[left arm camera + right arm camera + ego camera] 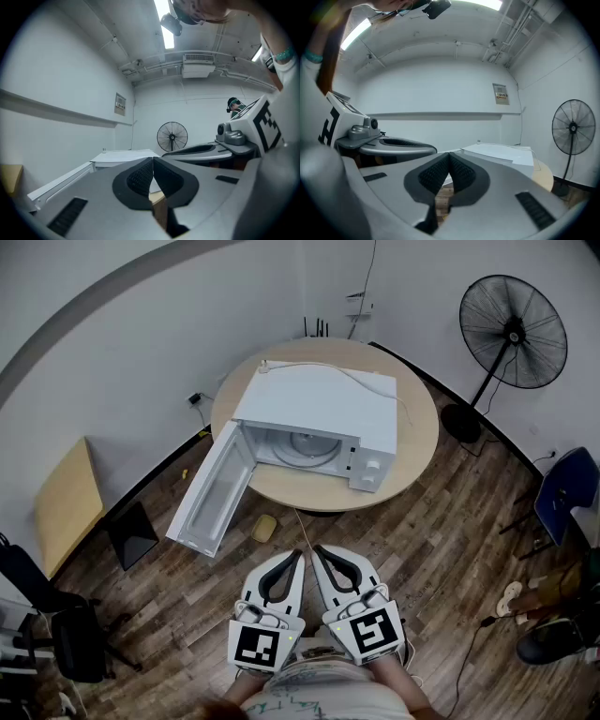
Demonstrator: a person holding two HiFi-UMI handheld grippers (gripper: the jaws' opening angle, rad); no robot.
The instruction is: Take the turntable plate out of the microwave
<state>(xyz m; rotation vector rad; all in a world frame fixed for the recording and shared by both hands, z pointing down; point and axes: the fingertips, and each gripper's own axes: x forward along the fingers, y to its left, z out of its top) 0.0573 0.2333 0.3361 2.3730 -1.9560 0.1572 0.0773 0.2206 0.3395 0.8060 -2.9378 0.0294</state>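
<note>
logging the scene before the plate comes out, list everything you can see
microwave: 1, white, on the table, door open to the left
turntable plate: 1, pale, inside the microwave
table: 1, light wood, round, by the wall
standing fan: 1, black, floor right of the table
chair: 1, blue, right edge
board: 1, tan, by the left wall
flat panel: 1, black, floor beside the board
small object: 1, yellowish, floor below the table edge
left gripper: 1, grey-white, bottom centre, jaws shut, empty
right gripper: 1, grey-white, beside it, jaws shut, empty
</note>
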